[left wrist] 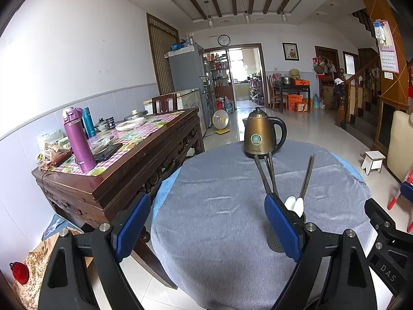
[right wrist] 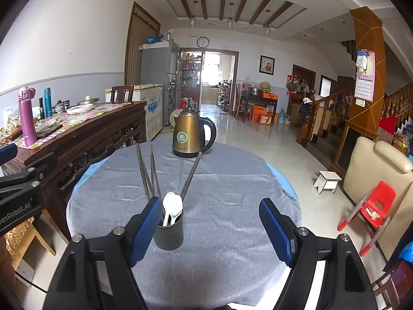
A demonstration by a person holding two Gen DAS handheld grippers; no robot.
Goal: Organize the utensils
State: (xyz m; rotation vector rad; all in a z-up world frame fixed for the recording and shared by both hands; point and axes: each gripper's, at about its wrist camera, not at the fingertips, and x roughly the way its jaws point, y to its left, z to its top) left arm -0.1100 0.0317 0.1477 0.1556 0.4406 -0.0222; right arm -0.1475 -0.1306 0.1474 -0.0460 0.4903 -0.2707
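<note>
The left tongs and right tongs, black with ribbed blue pads, are standing apart and gripping nothing; the right wrist view is showing the whole dark perforated cylindrical utensil holder on the round tabletop draped in grey napped cloth, while the left view is hiding most of it behind a pad; glossy white spoons and slim metal chopsticks are leaning out of it; beyond, a bronze metal kettle is standing.
</note>
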